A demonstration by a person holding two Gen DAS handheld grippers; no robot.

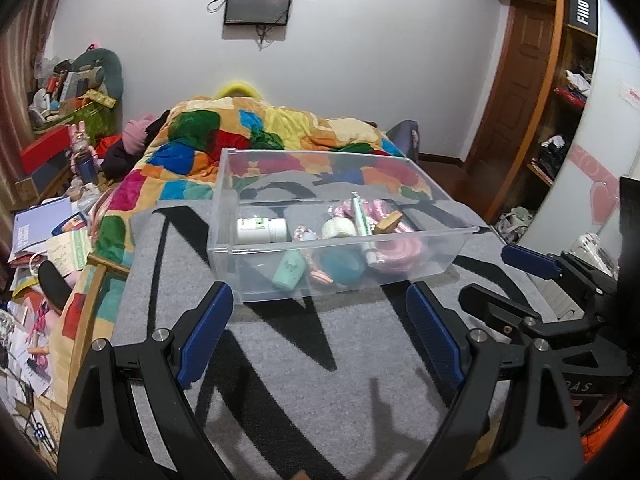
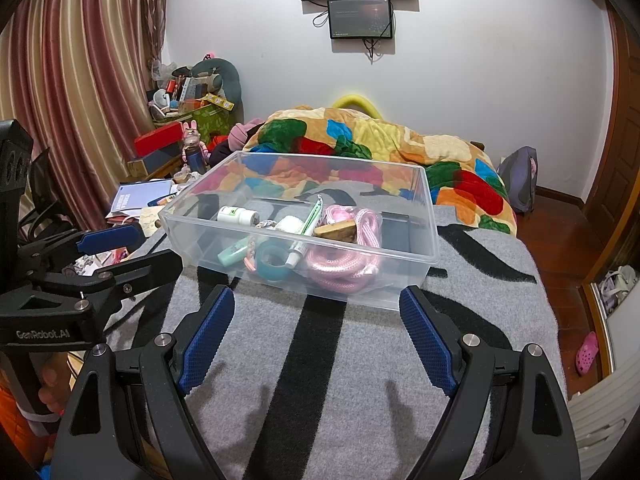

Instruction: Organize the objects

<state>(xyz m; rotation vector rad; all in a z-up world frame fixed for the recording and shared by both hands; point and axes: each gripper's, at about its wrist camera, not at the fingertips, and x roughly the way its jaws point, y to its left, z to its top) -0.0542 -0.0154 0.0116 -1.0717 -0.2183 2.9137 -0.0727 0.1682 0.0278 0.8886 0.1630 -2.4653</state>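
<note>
A clear plastic bin (image 1: pixel 460 200) (image 2: pixel 424 200) stands on a grey and black blanket (image 1: pixel 320 360) (image 2: pixel 340 380) on the bed. It holds a coiled pink rope (image 1: pixel 400 250) (image 2: pixel 340 270), a white bottle (image 1: pixel 260 229) (image 2: pixel 238 215), a mint tube (image 1: pixel 289 270) (image 2: pixel 232 252), a teal ring (image 2: pixel 274 262), a white roll (image 1: pixel 338 229), a green pen (image 1: pixel 359 216) and a wooden piece (image 1: pixel 388 224) (image 2: pixel 336 230). My left gripper (image 1: pixel 320 300) is open and empty just before the bin. My right gripper (image 2: pixel 318 306) is open and empty too. Each shows in the other's view, the left one (image 2: pixel 132 248) and the right one (image 1: pixel 504 276).
A colourful patchwork quilt (image 1: pixel 260 132) (image 2: pixel 400 140) is bunched behind the bin. Cluttered boxes, papers and toys (image 1: pixel 60 140) (image 2: pixel 180 128) lie left of the bed. Wooden shelves (image 1: pixel 560 100) and a door stand at the right. Two screens (image 2: pixel 360 0) hang on the wall.
</note>
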